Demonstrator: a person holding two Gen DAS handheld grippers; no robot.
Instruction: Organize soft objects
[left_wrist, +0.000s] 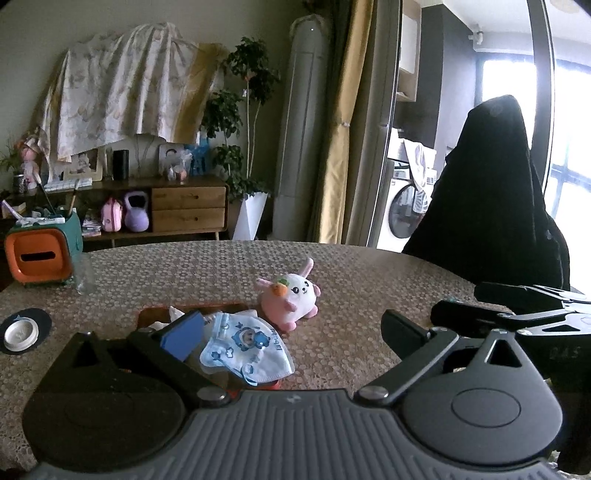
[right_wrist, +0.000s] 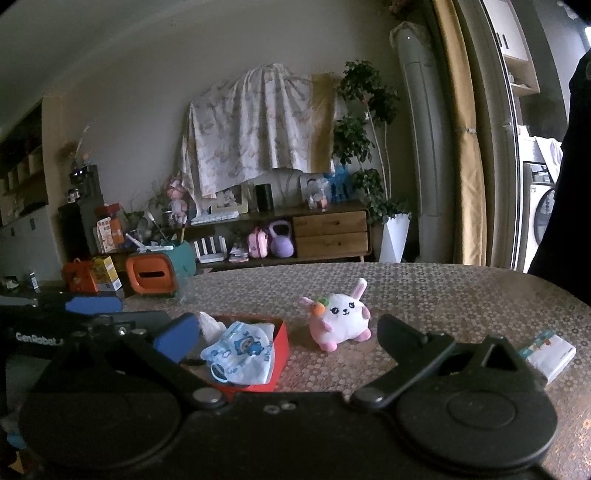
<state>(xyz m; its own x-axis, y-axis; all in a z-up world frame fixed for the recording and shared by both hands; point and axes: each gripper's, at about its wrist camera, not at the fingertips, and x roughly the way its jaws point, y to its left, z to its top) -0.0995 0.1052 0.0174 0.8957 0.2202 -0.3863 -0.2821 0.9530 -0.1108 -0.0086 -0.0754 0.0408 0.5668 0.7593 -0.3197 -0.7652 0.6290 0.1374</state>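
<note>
Both grippers are spread wide with nothing in them: the left gripper (left_wrist: 291, 332) hangs just over the red box (right_wrist: 281, 341), the right gripper (right_wrist: 286, 334) sits near it too. The kids' face mask (right_wrist: 240, 350) is draped over the box's edge, half in and half out, so any bump could flip it onto the table (right_wrist: 443, 295). The plush bunny (right_wrist: 341, 314) stands loose beside the box; it's round and squishy, so an off-centre pinch might squirt it away or knock it sideways.

Mask (right_wrist: 240, 349) in box (right_wrist: 282, 341); bunny (right_wrist: 341, 315) beside.
</note>
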